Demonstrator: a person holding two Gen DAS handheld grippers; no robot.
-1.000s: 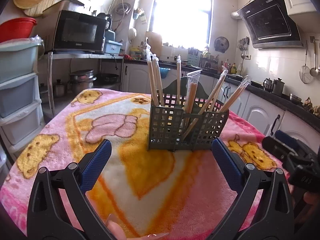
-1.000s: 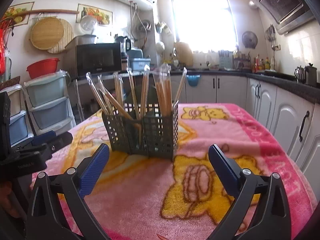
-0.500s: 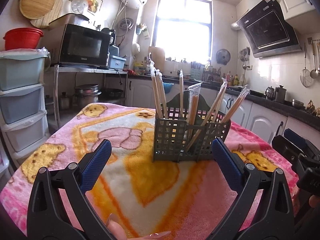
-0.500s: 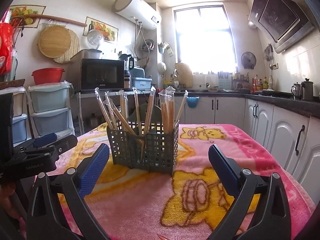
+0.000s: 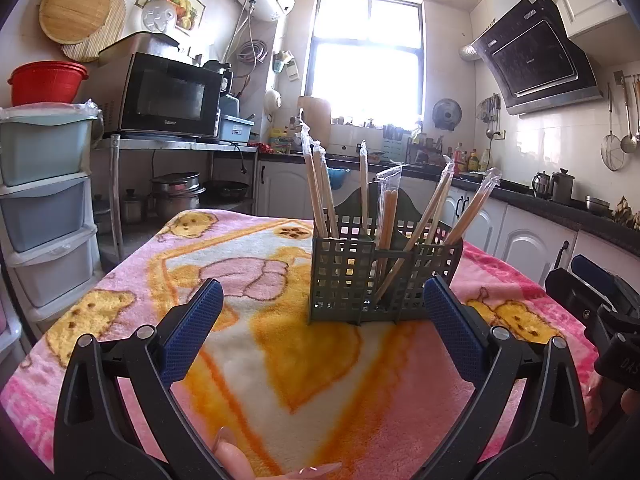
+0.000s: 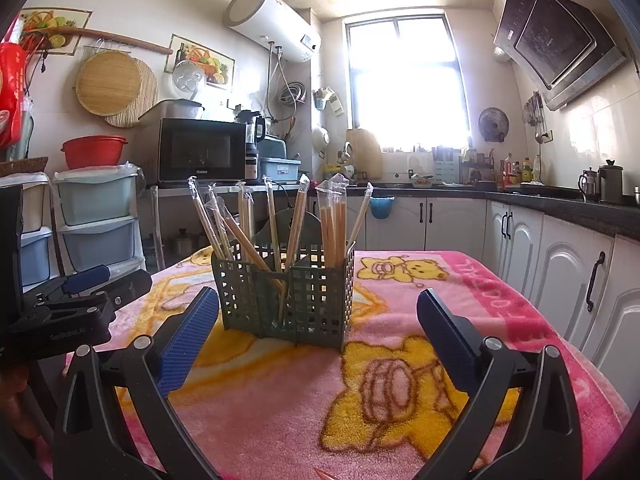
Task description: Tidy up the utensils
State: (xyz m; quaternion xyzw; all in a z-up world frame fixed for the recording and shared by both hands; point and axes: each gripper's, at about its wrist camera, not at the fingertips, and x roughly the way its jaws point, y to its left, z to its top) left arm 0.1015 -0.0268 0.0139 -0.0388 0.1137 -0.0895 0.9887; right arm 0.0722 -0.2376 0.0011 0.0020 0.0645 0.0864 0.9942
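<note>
A dark green lattice utensil caddy (image 5: 384, 276) stands upright on a pink and orange cartoon-bear blanket (image 5: 256, 360) spread over a table, and it holds a loose bunch of wrapped chopsticks (image 5: 390, 208), each pair in a clear plastic sleeve. The sticks rise out of the caddy's compartments at different angles: some near vertical at its left side, others leaning outward to the right in the left wrist view. The left gripper (image 5: 324, 330) hangs low over the near part of the blanket with its two blue-padded fingers (image 5: 192, 330) spread wide and nothing between them; the caddy sits ahead of it, beyond the fingertips and slightly right of centre, not touched by either pad. The right gripper (image 6: 318, 336) is likewise spread wide and empty, with the caddy (image 6: 286, 294) ahead of it, beyond its tips and a little left of centre, clear of both pads. In the right wrist view the left gripper's black body shows at the left edge, beside the table; in the left wrist view the right gripper's body shows at the right edge. A person's fingertips (image 5: 236, 460) with long nails show at the bottom of the left wrist view. Behind the table stand a black microwave (image 5: 168, 98), stacked plastic drawers (image 5: 44, 200) with a red basin (image 5: 46, 82) on top, and white kitchen cabinets (image 6: 560, 260).
</note>
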